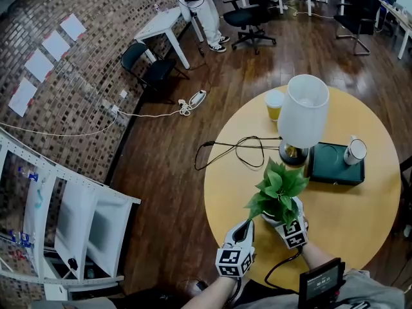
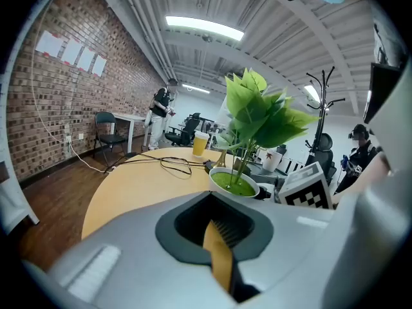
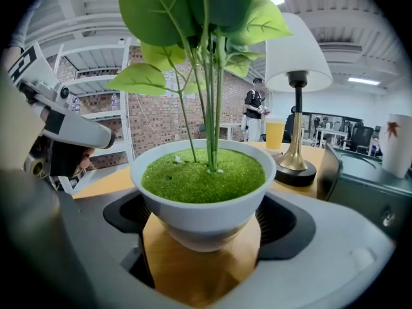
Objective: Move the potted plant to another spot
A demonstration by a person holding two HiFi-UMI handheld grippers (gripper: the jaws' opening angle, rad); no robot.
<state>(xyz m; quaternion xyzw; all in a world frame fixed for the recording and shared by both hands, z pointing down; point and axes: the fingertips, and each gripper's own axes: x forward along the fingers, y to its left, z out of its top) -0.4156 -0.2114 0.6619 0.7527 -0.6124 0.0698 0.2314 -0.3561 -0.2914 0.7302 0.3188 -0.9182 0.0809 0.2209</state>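
My right tongs (image 3: 205, 227) pinch the white-bowled green potted plant (image 3: 203, 185) by the round yellow tabletop's (image 1: 360, 217) near edge. My left tongs (image 2: 215, 227) are pressed together, empty. Grasp looks done; the move is still to do.

A round, light wooden table (image 1: 360, 108) fills the right half of the frame. A paper cup (image 1: 274, 104) stands near its upper edge, with a white-shaded lamp (image 1: 302, 111) beside it. Right of the lamp lies a dark tray (image 1: 335, 167) bearing a mug (image 1: 355, 150). A black cable (image 1: 238, 150) loops at the left. The potted plant (image 1: 278, 192) is lower middle; whether it rests there, I can't tell.
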